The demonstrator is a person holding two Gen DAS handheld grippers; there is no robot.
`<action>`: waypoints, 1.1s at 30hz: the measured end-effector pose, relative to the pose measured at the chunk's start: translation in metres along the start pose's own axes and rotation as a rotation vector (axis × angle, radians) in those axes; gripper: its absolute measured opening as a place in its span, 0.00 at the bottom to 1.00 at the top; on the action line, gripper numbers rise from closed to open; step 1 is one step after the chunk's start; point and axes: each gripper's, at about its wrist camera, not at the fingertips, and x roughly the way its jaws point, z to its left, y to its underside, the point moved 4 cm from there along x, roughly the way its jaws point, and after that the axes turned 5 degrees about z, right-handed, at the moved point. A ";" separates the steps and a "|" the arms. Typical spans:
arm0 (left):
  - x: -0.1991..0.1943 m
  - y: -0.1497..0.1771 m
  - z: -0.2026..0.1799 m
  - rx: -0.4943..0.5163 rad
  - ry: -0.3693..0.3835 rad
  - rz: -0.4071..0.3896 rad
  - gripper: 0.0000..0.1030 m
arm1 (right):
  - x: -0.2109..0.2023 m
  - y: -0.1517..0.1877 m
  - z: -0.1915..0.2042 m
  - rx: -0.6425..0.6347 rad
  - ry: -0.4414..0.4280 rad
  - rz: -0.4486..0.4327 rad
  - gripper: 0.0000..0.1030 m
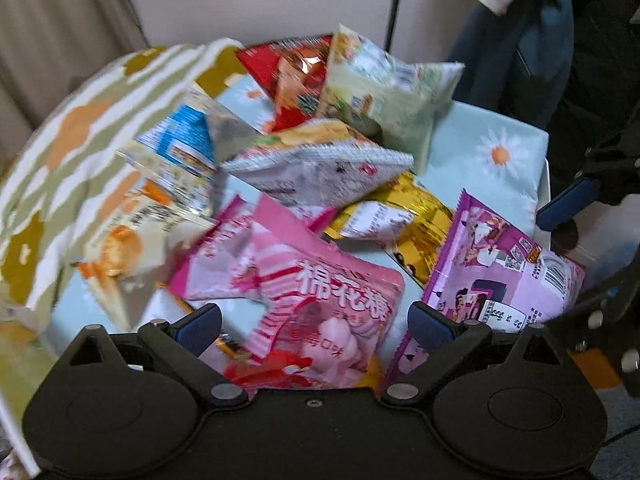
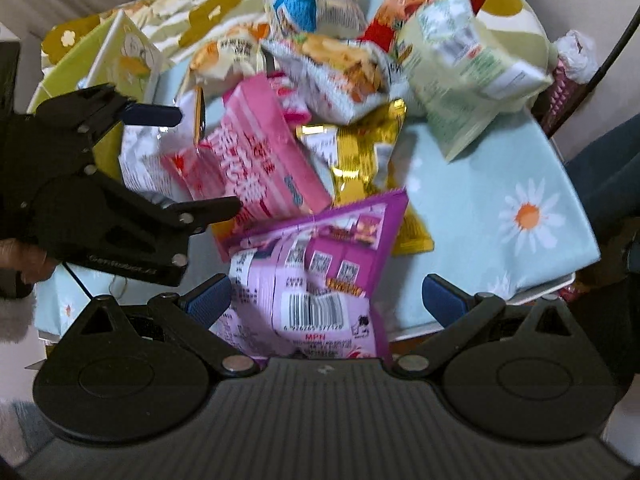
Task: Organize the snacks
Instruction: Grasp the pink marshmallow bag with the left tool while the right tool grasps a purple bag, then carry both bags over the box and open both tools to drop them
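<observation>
We see a heap of snack bags on a small table covered with a light blue cloth with daisies [image 1: 492, 152]. Our left gripper [image 1: 316, 324] has its two blue-padded fingers spread wide, and nothing is between them; just in front of it lies the pink marshmallow bag [image 1: 320, 292], whose lower edge reaches under the fingers. Our right gripper [image 2: 326, 300] is also spread wide and holds nothing; the purple bag [image 2: 316, 272] lies between and under its fingers, with the barcode side facing up, but we cannot tell if the pads touch it. In the right wrist view the left gripper appears at the left side, above the pink bag, and part of a hand [image 2: 24, 258] holds it. Behind the pink and purple bags there is a gold bag [image 1: 408, 216], partly under a white-grey chip bag [image 1: 320, 168]. Farther back a pale green bag [image 1: 384, 92] leans against a red bag [image 1: 288, 68], and at the left of them stands a bag with a blue label [image 1: 180, 140] and a pale bag with orange print [image 1: 120, 236]. A box or bin with a green, white and orange wavy pattern [image 1: 60, 152] stands at the left side of the table, touching the heap. The right half of the cloth is bare. The pictures are blurred, so small print is not readable.
</observation>
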 end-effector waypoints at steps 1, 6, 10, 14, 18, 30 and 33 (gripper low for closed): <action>0.004 0.000 0.000 0.005 0.007 0.007 0.96 | 0.002 0.001 0.001 0.007 -0.009 0.000 1.00; 0.016 -0.002 0.004 0.005 0.032 0.034 0.88 | 0.009 0.001 0.004 0.022 -0.022 0.004 1.00; 0.024 -0.002 0.007 -0.007 0.073 0.050 0.88 | 0.011 0.001 0.007 0.026 -0.041 0.005 1.00; 0.023 -0.001 0.006 0.003 0.074 0.050 0.82 | 0.015 -0.002 0.012 0.017 -0.044 0.003 1.00; 0.021 0.002 0.002 0.024 0.053 0.053 0.78 | 0.020 -0.005 0.015 0.003 -0.052 0.016 1.00; 0.003 0.007 -0.007 0.023 -0.048 0.022 0.73 | 0.028 -0.009 0.020 -0.045 -0.097 0.037 1.00; -0.004 0.007 -0.007 -0.002 -0.069 0.011 0.73 | 0.029 -0.010 0.019 -0.053 -0.114 0.037 1.00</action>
